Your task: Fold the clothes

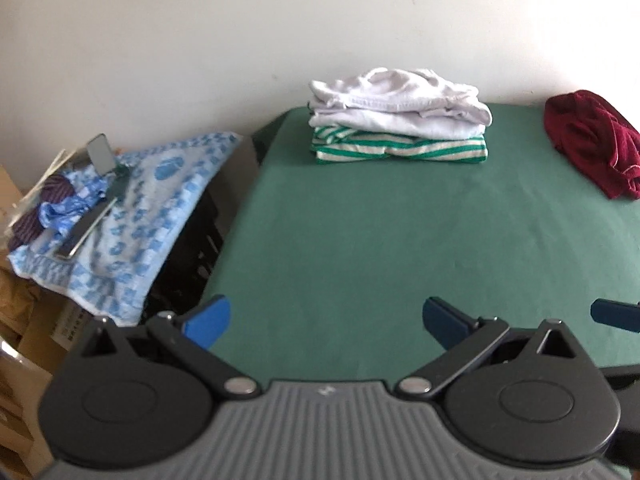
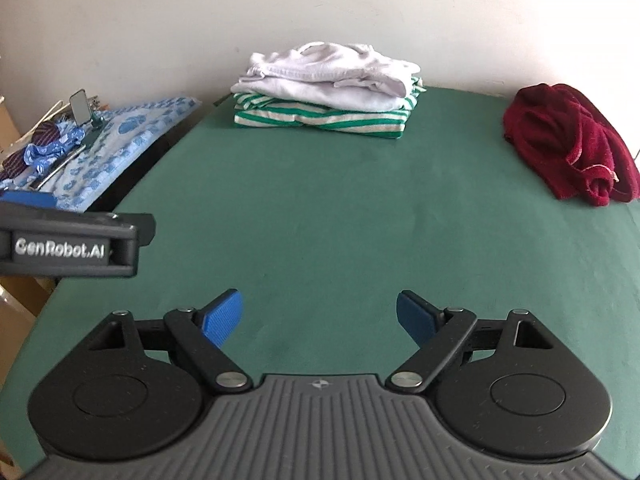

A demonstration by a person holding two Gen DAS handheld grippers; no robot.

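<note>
Your two handheld tools: black and grey bodies with blue finger pads.

Your left tool (image 1: 328,318) has a grey ribbed housing at its centre, flanked by two black rounded discs, each with a shallow circular recess. Black link arms run from silver round pivot pins to the fingers (image 1: 210,320), which end in ridged blue pads. A triangular cut-out sits in each black shoulder piece, topped by a small silver screw. Your right tool (image 2: 320,316) is built the same way, and its grey housing carries a small compass-like mark near the front edge. Seen from the side in the right wrist view, your left tool shows a black bar with raised silver lettering that reads "GenRobot.AI".
</note>
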